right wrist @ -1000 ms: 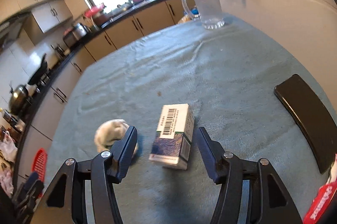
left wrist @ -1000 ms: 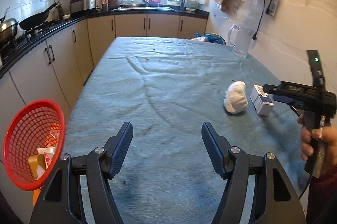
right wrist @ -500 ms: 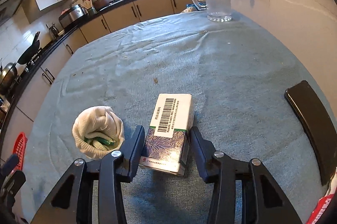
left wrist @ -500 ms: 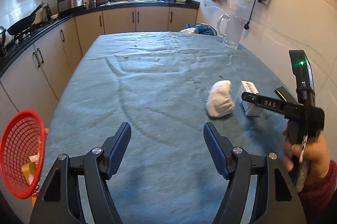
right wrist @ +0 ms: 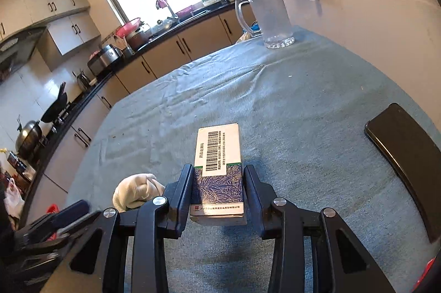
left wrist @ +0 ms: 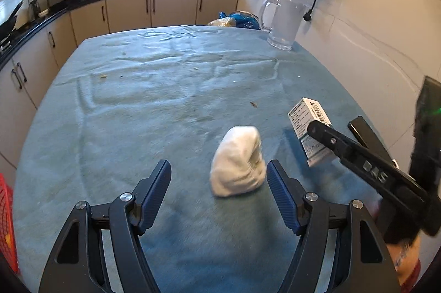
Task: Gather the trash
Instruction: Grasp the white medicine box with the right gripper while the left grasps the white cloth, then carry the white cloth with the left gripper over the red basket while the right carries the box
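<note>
My right gripper (right wrist: 217, 178) is shut on a small medicine box (right wrist: 217, 168) with a barcode and blue leaf print, held tilted just above the blue-grey tablecloth. The box (left wrist: 310, 130) and right gripper (left wrist: 312, 127) also show in the left wrist view. A crumpled white wad (left wrist: 237, 168) lies on the cloth, between my left gripper's open fingers and close to the right one. My left gripper (left wrist: 217, 177) is open and empty. The wad (right wrist: 136, 189) also shows left of the right gripper. A red mesh basket (left wrist: 7, 221) is at the left edge.
A black phone (right wrist: 405, 152) lies on the cloth to the right. A clear glass pitcher (left wrist: 284, 22) stands at the far right corner by the wall. Small crumbs (left wrist: 103, 76) dot the cloth. Kitchen cabinets (left wrist: 129, 14) run along the far and left sides.
My right gripper closed on the medicine box and lifted it off the cloth. My left gripper moved right and forward until the white wad lies between its fingers.
</note>
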A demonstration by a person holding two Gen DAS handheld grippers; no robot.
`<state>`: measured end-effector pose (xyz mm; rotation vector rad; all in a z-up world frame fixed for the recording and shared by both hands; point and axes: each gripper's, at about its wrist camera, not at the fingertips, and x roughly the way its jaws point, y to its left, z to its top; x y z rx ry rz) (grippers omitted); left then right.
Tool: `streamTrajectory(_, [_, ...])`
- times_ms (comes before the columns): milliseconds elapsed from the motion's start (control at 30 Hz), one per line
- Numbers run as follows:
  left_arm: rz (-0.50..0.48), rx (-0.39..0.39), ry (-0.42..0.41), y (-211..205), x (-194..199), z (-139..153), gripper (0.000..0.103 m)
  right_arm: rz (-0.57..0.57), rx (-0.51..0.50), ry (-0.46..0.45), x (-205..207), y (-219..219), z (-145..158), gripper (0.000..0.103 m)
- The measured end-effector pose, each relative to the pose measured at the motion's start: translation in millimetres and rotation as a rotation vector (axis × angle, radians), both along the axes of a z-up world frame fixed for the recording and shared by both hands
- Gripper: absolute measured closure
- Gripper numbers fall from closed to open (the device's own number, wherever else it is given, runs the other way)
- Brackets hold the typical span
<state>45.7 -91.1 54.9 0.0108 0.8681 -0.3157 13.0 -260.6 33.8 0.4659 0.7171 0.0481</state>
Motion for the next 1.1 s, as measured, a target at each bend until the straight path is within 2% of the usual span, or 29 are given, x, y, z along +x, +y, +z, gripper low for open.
streamTrajectory(67, [-0.003,0.020,0.010,-8,8,-6,0.033,0.006,0.012,-0.004,0,1,0,0.063])
streamTrajectory(133, [-0.008,0.021,0.024,-12,14,-12,0.043,0.012,0.015,-0.007,0,1,0,0.063])
streamTrajectory(200, [-0.026,0.021,0.062,-16,19,-21,0.064,0.021,0.022,-0.008,1,0,-1,0.063])
streamTrajectory(267, [-0.039,0.008,0.076,-16,20,-25,0.069,0.031,0.023,-0.008,2,1,-2,0.063])
streamTrajectory(400, [-0.050,0.008,0.051,-15,12,-25,0.078,0.063,0.003,-0.017,3,9,0,0.063])
streamTrajectory(567, [-0.019,0.006,0.007,2,-2,-20,0.079,0.099,-0.030,-0.046,2,18,4,0.063])
streamTrajectory(833, [0.081,0.004,-0.087,49,-27,-2,0.079,0.176,-0.094,-0.094,-4,39,10,0.063])
streamTrajectory(1100, [0.137,-0.010,-0.119,82,-42,2,0.079,0.232,-0.171,-0.121,-7,57,11,0.063])
